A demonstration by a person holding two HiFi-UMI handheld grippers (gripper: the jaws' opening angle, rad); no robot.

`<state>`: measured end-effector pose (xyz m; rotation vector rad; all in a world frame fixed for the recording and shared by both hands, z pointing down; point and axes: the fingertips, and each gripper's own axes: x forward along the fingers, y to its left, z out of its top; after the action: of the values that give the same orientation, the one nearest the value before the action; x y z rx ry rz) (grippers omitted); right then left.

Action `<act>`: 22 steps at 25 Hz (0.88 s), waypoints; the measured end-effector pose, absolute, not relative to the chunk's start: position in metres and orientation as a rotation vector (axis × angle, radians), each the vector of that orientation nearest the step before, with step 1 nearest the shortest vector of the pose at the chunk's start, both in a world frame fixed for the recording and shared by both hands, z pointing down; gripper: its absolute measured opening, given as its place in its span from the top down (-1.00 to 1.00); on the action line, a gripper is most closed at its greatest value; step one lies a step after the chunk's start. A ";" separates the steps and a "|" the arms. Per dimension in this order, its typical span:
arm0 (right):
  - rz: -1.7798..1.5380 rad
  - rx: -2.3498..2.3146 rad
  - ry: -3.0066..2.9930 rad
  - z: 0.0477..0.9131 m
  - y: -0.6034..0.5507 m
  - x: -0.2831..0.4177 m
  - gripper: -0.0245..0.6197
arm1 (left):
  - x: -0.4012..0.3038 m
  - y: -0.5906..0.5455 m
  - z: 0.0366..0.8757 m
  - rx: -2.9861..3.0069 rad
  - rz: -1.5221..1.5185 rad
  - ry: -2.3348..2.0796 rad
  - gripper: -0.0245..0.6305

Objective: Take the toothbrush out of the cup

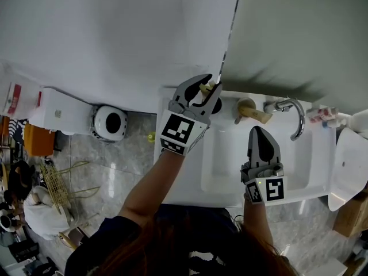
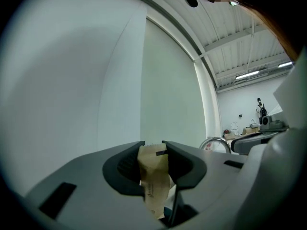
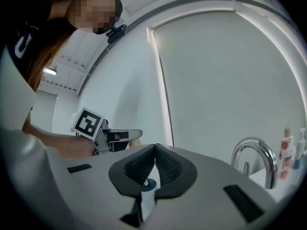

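Head view: our left gripper (image 1: pixel 211 85) pinches the paper-wrapped toothbrush (image 1: pixel 205 88) above the sink (image 1: pixel 230 174). Left gripper view: it looks light and slippery, so we squeeze its top softly. Right gripper view: the right gripper (image 3: pixel 154 150) is pressed together, empty.

1. A white washbasin (image 1: pixel 230 180) carried everything.
2. On its back ledge stood a chrome tap (image 1: pixel 294 118).
3. Left of the tap lay a tan wrapped item (image 1: pixel 253 111), then a dark cup (image 1: pixel 218 107).
4. Small bottles (image 1: pixel 322 115) stood right of the tap.
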<state>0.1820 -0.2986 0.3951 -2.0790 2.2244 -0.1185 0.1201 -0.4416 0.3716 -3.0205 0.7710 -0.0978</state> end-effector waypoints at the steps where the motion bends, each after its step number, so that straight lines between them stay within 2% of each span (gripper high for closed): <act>1: -0.099 -2.085 2.221 0.391 -0.297 0.182 0.88 | 0.117 -0.437 0.364 -3.013 -0.085 0.764 0.55; 10: 0.057 -2.124 2.183 0.350 -0.281 0.176 0.88 | 0.063 -0.400 0.302 -2.925 0.014 0.794 0.56; 22: 0.133 -2.154 2.142 0.325 -0.254 0.151 0.88 | -0.032 -0.372 0.297 -2.858 0.036 0.943 0.57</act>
<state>0.1512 -0.2542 0.3247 -2.1543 2.1418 0.1332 -0.0324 -0.3721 0.2973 -2.8583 0.9434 0.0364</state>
